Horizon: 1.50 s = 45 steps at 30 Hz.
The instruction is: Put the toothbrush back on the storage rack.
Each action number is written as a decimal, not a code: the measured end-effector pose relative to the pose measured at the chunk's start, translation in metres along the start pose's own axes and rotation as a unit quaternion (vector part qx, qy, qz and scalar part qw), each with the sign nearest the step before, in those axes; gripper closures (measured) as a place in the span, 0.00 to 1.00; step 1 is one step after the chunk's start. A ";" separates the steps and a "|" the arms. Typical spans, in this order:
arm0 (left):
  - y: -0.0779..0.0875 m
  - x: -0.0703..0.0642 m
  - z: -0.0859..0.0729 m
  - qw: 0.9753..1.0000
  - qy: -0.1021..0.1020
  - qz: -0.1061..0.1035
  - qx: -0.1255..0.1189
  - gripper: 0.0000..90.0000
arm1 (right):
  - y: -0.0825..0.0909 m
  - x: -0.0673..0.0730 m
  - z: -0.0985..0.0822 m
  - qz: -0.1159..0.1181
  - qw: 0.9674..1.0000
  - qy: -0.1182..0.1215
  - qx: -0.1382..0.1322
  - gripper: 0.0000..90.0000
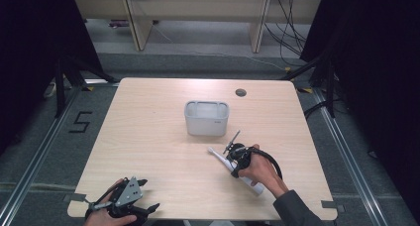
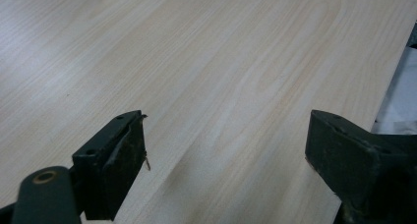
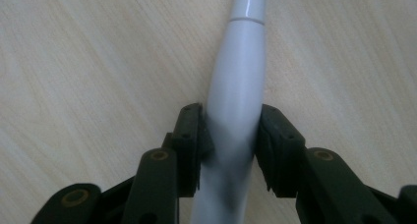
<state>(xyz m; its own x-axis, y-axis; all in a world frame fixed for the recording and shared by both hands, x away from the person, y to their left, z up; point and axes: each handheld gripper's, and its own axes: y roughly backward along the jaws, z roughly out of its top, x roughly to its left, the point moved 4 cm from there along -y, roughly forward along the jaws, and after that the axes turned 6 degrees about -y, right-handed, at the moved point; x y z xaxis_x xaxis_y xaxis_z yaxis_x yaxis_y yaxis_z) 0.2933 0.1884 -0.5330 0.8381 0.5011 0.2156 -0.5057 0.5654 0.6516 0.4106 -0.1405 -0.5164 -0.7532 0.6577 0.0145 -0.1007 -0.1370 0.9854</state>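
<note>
- right claw (image 3: 231, 150) is down on the electric toothbrush (image 3: 236, 116), jaws hugging both sides of the white handle. Pads look like they're touching it, so I'd call that gripped, or v close to it
- toothbrush (image 1: 237, 169) lies flat on the surface (image 1: 148, 137), front-right area. Brush head points up-left twd the middle, fat end twd the person's edge
- key bit imo: the long axis runs diagonal, and in the right gripper view it goes straight up between the jaws. So the claw is square across the handle, not skewed, grabbing about mid-body
- white bin (image 1: 206, 118) sits past the brush head, near but apart. Prob the drop spot, just a guess tho
- right hand (image 1: 260, 169) is obv the nearer one. Left claw (image 1: 148, 194) is parked at the front-left corner, well apart from it all
- left claw's jaws are wide w/ nothing between, just bare wood (image 2: 221, 62) in front
- next step prob a straight lift, and a mid-handle grip shouldn't tip much
</note>
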 end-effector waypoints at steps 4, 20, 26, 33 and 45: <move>0.000 -0.001 0.001 1.000 0.002 -0.001 -0.003 0.16 | 0.001 0.004 0.002 -0.006 1.000 -0.011 0.018 0.73; 0.001 0.000 0.001 1.000 -0.004 -0.008 0.006 0.16 | -0.001 0.008 0.014 -0.028 0.997 0.030 0.070 0.74; 0.001 0.000 0.001 1.000 -0.005 -0.005 0.002 0.16 | -0.001 0.009 0.014 -0.031 0.996 0.031 0.077 0.74; 0.000 -0.001 0.001 1.000 0.000 -0.001 -0.003 0.16 | -0.001 0.010 0.013 -0.027 0.997 0.026 0.064 0.74; 0.000 -0.001 0.001 1.000 0.000 -0.003 0.001 0.16 | 0.001 0.009 0.005 -0.013 0.999 0.018 0.046 0.74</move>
<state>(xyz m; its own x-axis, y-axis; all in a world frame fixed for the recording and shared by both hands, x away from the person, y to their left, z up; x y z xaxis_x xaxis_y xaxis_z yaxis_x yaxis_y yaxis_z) 0.2928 0.1877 -0.5324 0.8410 0.4977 0.2122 -0.5007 0.5674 0.6537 0.4066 -0.1308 -0.5146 -0.7746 0.6323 -0.0155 -0.0611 -0.0504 0.9969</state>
